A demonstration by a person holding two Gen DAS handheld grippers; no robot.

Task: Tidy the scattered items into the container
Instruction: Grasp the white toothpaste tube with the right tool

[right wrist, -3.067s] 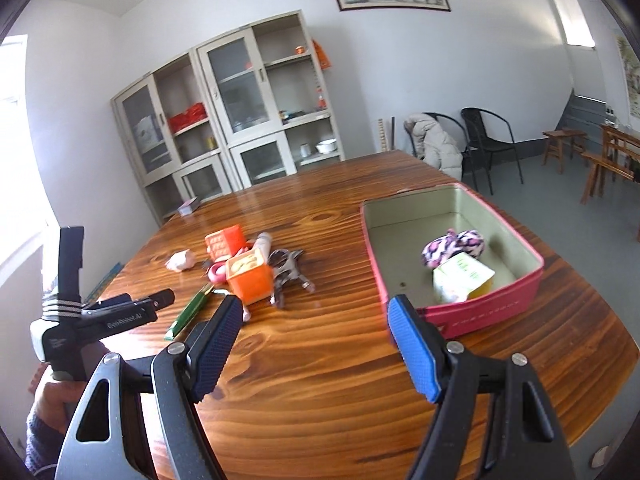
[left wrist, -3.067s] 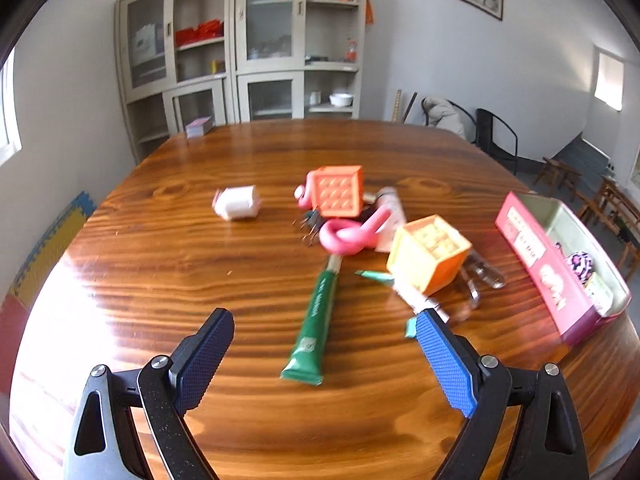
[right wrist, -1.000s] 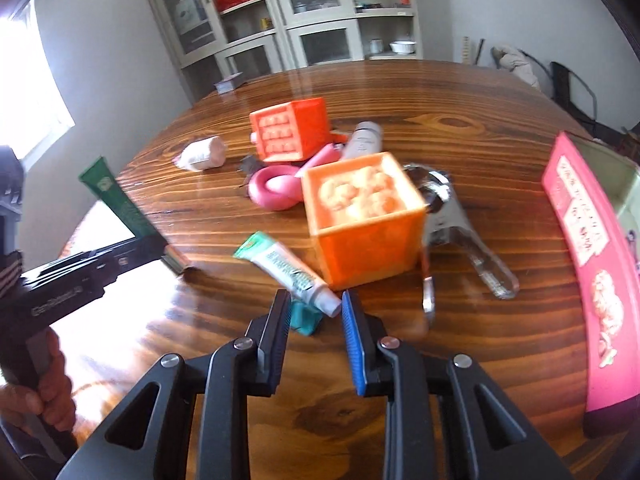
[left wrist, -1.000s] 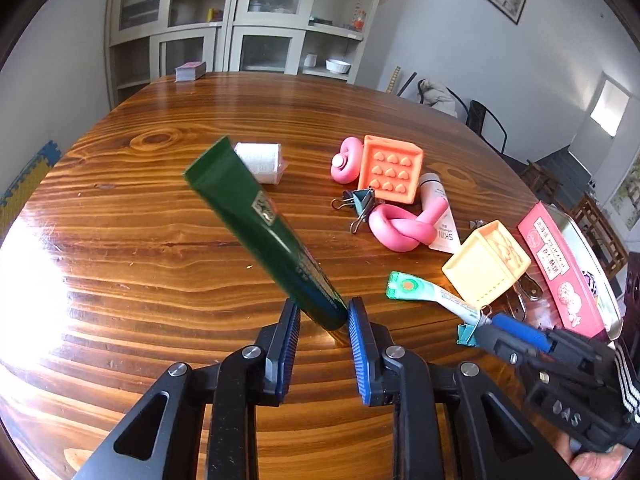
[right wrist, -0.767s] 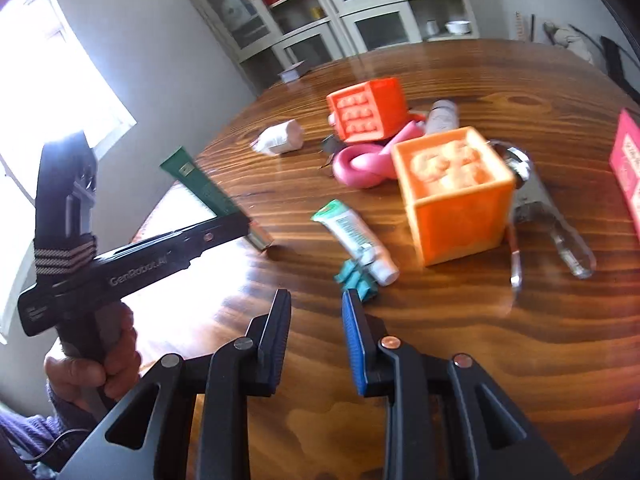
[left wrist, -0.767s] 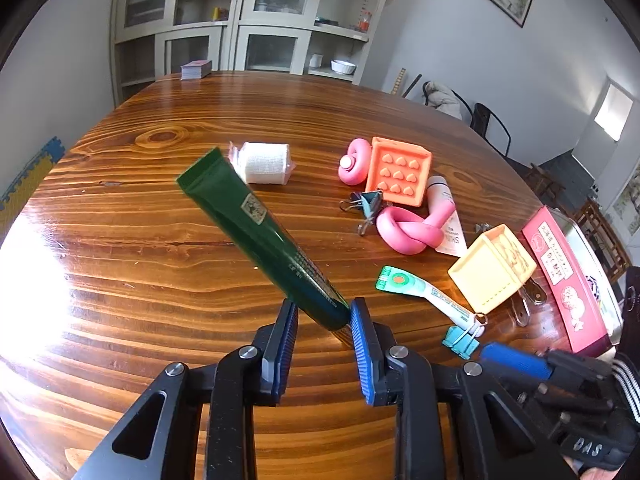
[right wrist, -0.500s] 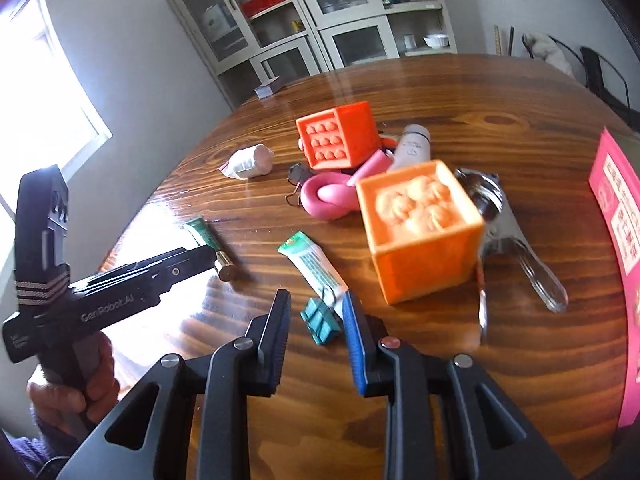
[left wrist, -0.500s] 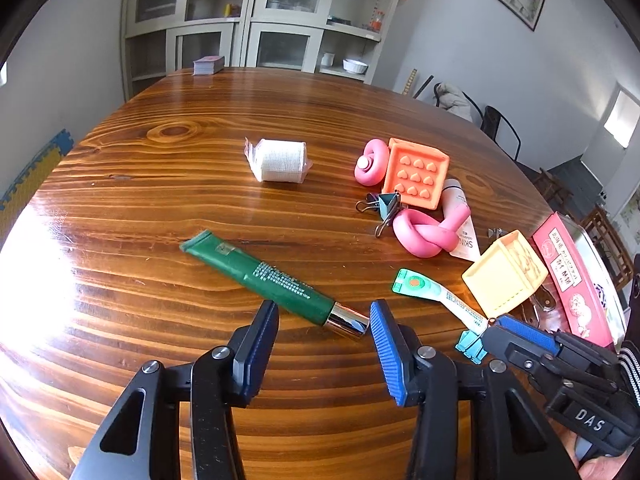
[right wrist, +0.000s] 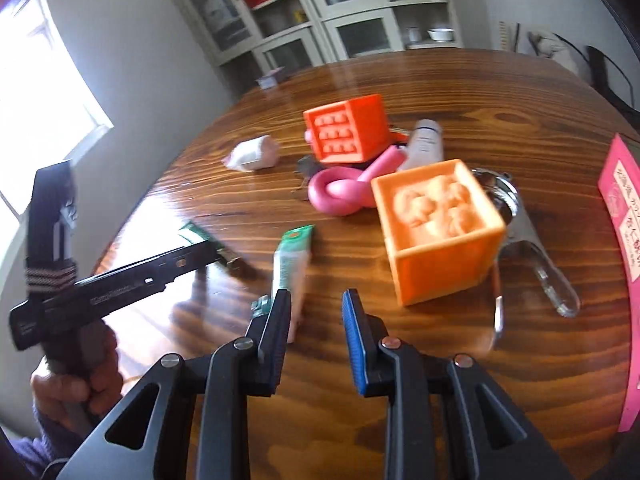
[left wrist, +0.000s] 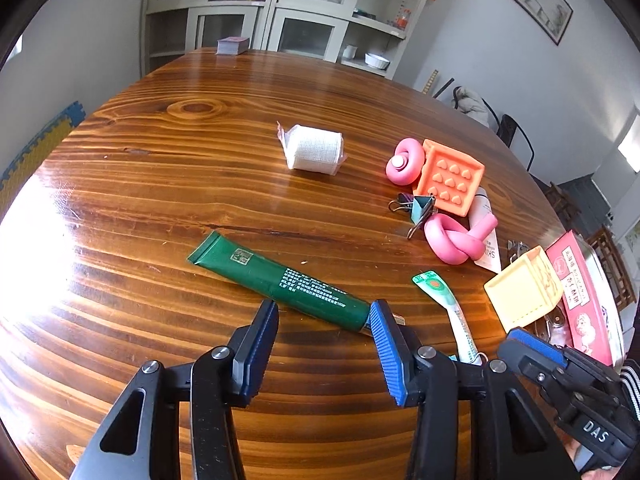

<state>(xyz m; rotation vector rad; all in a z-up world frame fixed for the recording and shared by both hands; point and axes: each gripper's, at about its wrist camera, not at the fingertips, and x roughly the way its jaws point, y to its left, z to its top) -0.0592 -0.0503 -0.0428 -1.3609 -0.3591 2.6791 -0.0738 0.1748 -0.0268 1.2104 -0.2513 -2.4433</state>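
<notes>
Green tube (left wrist: 276, 280): cap end hidden behind the left claw's (left wrist: 324, 344) right finger. Pink container (right wrist: 624, 264): cut off by the picture's right edge at the table's right side, interior unseen. Small white tube (right wrist: 294, 276): motion-blurred, lower end behind the right claw's (right wrist: 316, 336) left finger. Teal clip (right wrist: 261, 306): mostly hidden, shape unclear. Cabinet contents: too small to identify.
</notes>
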